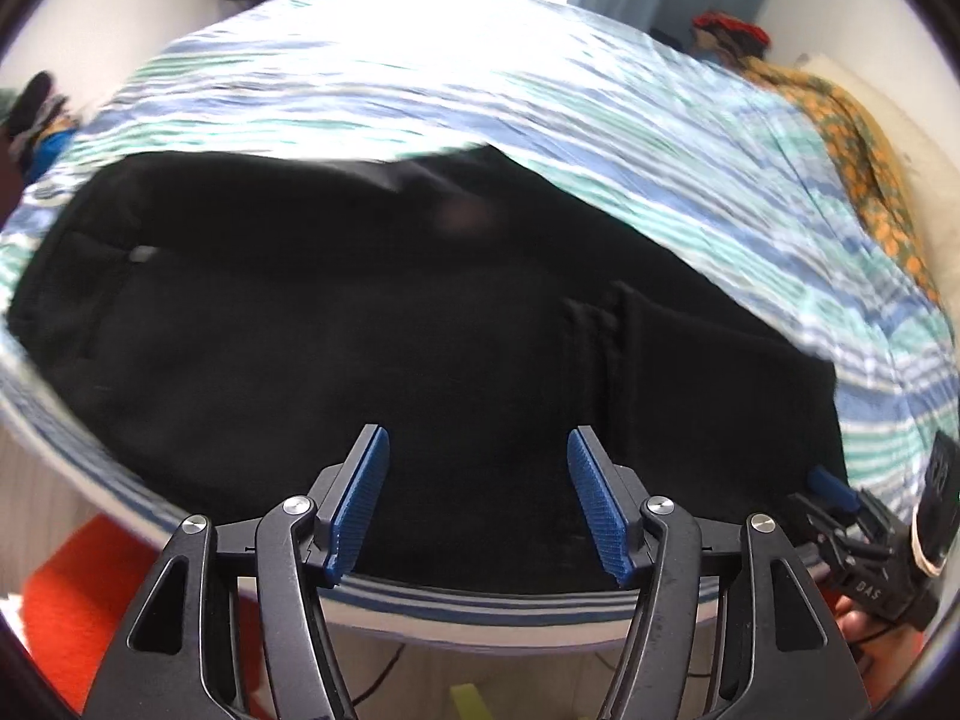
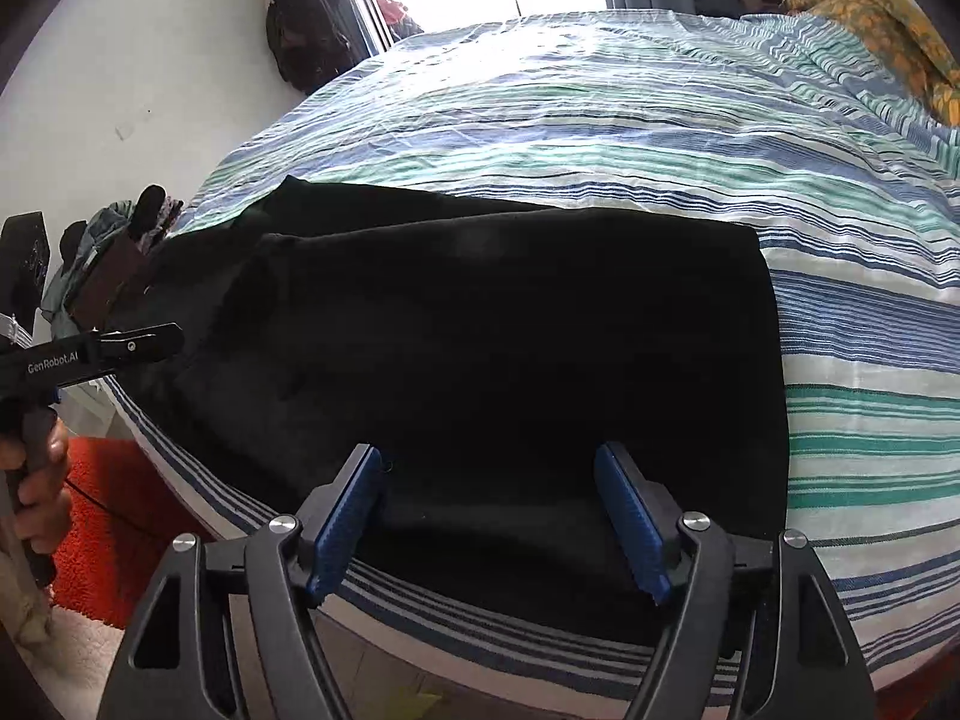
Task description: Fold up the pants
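Centrally, black pants (image 2: 480, 330) lie folded on striped bed (image 2: 660, 120), near its front edge. Left claw (image 1: 478, 450) spread, empty, above pants. Right claw (image 2: 489, 468) likewise spread, empty.

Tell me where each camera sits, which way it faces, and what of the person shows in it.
Left wrist view: on the left gripper, jaws open, looking across the black pants on the striped bedspread toward the window; the right gripper shows at the lower right edge.
Right wrist view: on the right gripper, jaws open, above the pants' near edge, facing the same way; the left hand holding its gripper shows at left.
Shared: pants, bedspread, orange-patterned cloth.
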`<state>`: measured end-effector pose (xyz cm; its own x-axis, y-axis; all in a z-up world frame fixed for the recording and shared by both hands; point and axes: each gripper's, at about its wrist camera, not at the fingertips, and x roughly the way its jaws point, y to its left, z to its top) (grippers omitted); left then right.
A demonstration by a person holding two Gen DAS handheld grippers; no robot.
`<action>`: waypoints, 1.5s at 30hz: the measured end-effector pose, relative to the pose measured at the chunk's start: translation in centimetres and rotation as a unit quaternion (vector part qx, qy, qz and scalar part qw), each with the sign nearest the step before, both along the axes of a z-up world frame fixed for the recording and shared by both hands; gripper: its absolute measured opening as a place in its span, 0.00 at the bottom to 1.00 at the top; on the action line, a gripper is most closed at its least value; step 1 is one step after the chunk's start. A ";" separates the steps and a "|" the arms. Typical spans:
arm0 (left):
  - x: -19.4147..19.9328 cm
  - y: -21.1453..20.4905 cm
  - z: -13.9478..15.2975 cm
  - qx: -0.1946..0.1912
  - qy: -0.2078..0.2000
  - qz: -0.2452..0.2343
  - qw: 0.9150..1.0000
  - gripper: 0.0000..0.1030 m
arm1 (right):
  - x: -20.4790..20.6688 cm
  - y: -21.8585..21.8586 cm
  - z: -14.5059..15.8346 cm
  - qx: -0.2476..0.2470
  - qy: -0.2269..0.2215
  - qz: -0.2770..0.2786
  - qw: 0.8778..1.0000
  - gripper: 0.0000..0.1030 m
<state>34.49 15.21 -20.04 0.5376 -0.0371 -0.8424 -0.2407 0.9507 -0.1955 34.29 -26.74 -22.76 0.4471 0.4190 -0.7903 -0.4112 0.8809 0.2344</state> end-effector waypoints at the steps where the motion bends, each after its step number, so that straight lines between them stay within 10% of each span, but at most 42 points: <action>1: -0.4 1.8 0.4 -0.005 -0.004 0.025 1.000 0.65 | 0.2 0.0 0.0 0.003 0.004 0.002 1.000 0.78; 8: -5.2 15.6 1.0 -0.080 -0.020 0.197 0.977 0.65 | 0.3 1.1 -0.3 -0.013 -0.003 0.007 1.000 0.85; 18: -8.4 24.9 -2.3 -0.177 -0.032 0.294 0.939 0.54 | 0.2 1.7 -0.3 -0.028 -0.001 0.013 1.000 0.92; 24: -8.3 23.8 -1.6 -0.132 -0.052 0.306 0.941 0.36 | 0.1 1.8 -0.3 -0.030 -0.002 0.013 0.999 0.92; 38: -6.8 22.0 -0.5 -0.018 -0.025 0.286 0.958 0.35 | 0.0 1.9 -0.3 -0.031 -0.004 0.014 0.999 0.92; 41: -6.8 22.3 -0.6 -0.026 -0.025 0.283 0.958 0.35 | -0.1 1.9 -0.3 -0.033 -0.005 0.015 0.999 0.92; 45: -8.5 24.7 -1.3 -0.140 -0.054 0.303 0.941 0.35 | 0.0 1.9 -0.3 -0.033 -0.004 0.017 0.999 0.93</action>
<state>25.99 39.86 -21.29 0.6141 0.0916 -0.7839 -0.6865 0.5521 -0.4732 34.27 -24.84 -23.06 0.4402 0.3806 -0.8132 -0.4420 0.8802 0.1728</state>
